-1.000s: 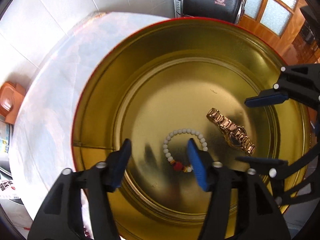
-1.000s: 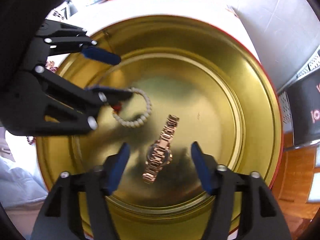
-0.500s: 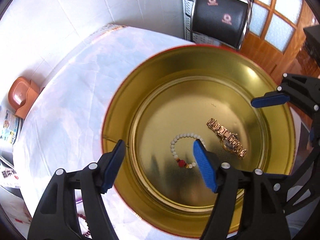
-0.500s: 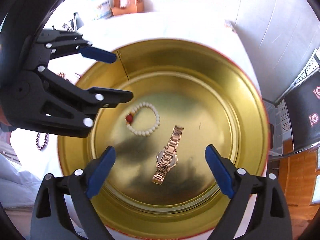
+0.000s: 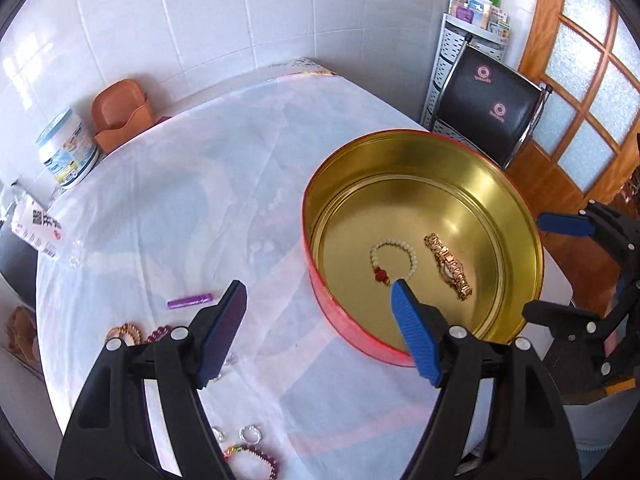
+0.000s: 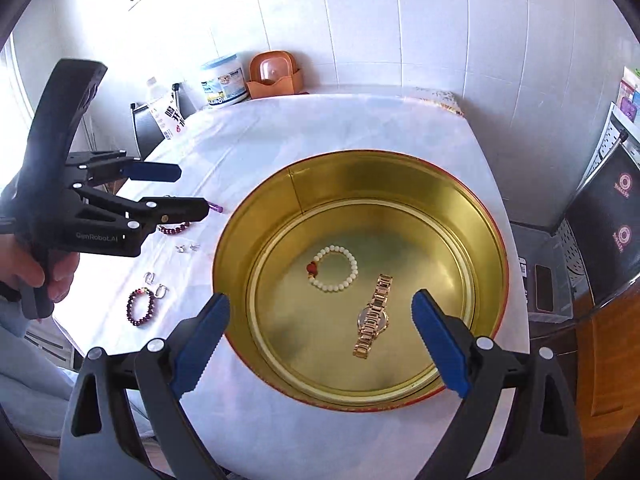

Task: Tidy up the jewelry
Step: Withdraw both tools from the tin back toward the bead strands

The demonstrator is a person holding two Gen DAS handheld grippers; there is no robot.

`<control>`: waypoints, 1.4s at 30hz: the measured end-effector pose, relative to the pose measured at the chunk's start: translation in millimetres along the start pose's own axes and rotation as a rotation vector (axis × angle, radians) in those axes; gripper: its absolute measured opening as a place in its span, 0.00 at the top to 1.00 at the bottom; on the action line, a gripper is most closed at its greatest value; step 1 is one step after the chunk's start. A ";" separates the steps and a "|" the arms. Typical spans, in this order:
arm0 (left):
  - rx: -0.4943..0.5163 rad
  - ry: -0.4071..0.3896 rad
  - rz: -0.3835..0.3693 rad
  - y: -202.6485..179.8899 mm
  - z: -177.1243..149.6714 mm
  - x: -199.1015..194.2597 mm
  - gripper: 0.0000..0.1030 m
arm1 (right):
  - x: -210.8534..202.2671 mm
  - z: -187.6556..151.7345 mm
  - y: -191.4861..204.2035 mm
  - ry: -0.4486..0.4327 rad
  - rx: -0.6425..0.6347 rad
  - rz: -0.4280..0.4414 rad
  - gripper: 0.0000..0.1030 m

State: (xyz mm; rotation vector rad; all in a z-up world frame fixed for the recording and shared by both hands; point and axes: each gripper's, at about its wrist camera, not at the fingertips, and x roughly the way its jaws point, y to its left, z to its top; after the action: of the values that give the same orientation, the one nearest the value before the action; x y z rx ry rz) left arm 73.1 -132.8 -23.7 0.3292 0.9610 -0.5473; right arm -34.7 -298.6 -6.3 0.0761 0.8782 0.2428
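Blue ribbed pads face each other across a wide gap on the left gripper [image 5: 318, 312], which holds nothing and hangs above the white tablecloth [image 5: 200, 184] at the near edge of the round tin [image 5: 520, 216]; its right-hand pad overlaps the tin's red outer wall in the left wrist view. The right gripper [image 6: 320, 340] is likewise spread wide and empty, poised over the tin's near rim. Inside the tin, on the gold floor, lie a white bead bracelet [image 6: 334, 268] with one red bead and a rose-gold watch [image 6: 373, 317], close beside each other but not touching; they seem to be the sorted pieces, and the tin the collecting place. Both grippers stand clear above it, which suits reaching for more. What is left lies on the cloth to the left of the tin: a dark red bead bracelet [image 6: 141, 306] with silver rings [image 6: 155, 283] just beside it, a second dark red strand [image 6: 174, 229] under the left gripper's fingers, a small purple tube [image 5: 190, 301] and a golden-brown bead bracelet [image 5: 124, 330]. These loose pieces lie nearer the left gripper, below and to its left, well apart from the right one.
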 end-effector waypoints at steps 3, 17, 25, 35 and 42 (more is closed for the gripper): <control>-0.048 -0.004 0.054 11.1 -18.7 -19.6 0.29 | -10.7 -5.0 7.3 -0.021 -0.003 0.025 0.09; -0.380 0.079 0.181 98.0 -118.9 -81.5 0.29 | -0.4 13.1 87.8 -0.040 -0.114 0.237 0.09; -0.406 0.126 0.198 163.1 -140.5 -61.0 0.29 | 55.6 44.7 155.4 0.014 -0.201 0.272 0.09; -0.369 0.204 0.172 236.0 -133.7 22.7 0.29 | 184.3 71.3 203.1 0.216 -0.142 0.123 0.09; -0.294 0.221 0.163 261.4 -123.0 73.0 0.29 | 241.1 82.7 202.1 0.269 -0.077 0.005 0.24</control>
State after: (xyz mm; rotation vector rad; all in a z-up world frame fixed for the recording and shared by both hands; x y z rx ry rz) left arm 172.8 120.6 -144.7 0.2031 1.1994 -0.2177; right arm 140.6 -41.6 -101.5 -0.0267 1.1352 0.2952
